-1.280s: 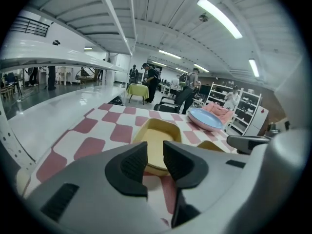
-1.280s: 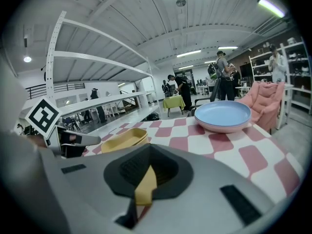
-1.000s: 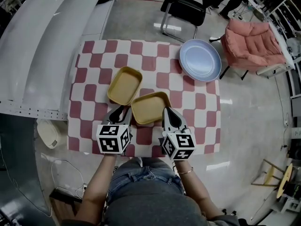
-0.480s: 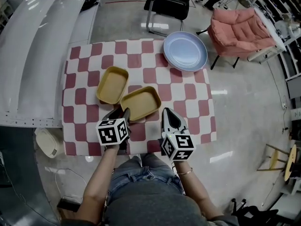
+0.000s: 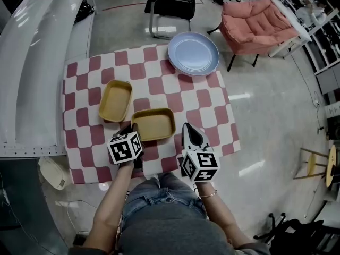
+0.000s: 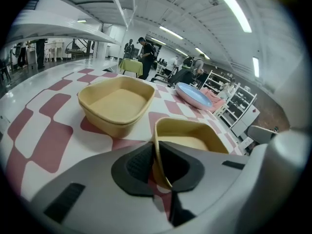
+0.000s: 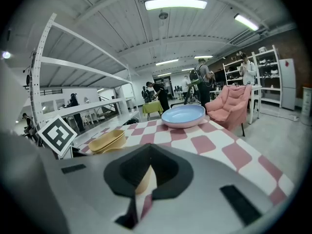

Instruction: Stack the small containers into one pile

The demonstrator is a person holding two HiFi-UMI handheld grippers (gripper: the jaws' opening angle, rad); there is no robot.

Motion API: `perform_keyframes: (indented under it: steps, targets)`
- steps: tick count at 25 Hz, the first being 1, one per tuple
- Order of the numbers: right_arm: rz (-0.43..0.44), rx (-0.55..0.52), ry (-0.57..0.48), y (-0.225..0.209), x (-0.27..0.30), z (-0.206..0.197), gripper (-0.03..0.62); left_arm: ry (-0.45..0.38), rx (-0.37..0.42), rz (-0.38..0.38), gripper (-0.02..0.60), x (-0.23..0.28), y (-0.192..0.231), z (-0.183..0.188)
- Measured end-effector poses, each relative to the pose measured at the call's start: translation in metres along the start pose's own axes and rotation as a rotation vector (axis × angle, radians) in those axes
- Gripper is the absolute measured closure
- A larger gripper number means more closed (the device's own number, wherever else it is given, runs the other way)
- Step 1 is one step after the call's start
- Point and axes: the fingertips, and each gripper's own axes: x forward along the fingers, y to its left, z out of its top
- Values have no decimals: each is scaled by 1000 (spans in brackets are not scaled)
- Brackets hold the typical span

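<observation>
From the head view you'd only guess what the left gripper [image 5: 135, 128] is up to, since its own marker cube [image 5: 125, 147] sits right over the grip. The left gripper view sorts it out. The jaws have just been closing, and the near wall of the near container [image 5: 155, 124] stands up between the pads, pinched at the rim. That tan tub is flat on the checkered tabletop [image 5: 207, 116], close to the edge at 6 o'clock.

The far container [image 5: 115, 100], same colour and shape, sits at about 10 o'clock from the gripped one. They're close but not touching and not nested.

The right gripper [image 5: 187, 127] hangs just off the near container's 3 o'clock end. In its own view the jaws are drawn together with nothing in them, and only a sliver of tub and cloth shows through the slit behind the tips. Its own body blocks most of the near container there.

The blue plate [image 5: 193, 53] is out at the tabletop's 1 o'clock corner, well clear of both tubs. Off the tabletop there's a pink armchair [image 5: 255, 25] at 2 o'clock and a black chair [image 5: 170, 4] at 12. Only the gripper views catch the standing people [image 7: 200, 82] and the shelving racks [image 7: 263, 77] way at the back.
</observation>
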Motion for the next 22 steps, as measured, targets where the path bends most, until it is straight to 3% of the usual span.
perform_keyframes:
  steps: [11,17,22]
  targets:
    - [-1,-9,-4,5,-5,4,583,-42,-37,-18,554,-31,-1,-1]
    - [45,-32,2,32,4,3,583,-99,-85,-12,554,-66,17,6]
    - [111,-64,12,59,16,3,583,-166,-154,40,554,-90,42,15]
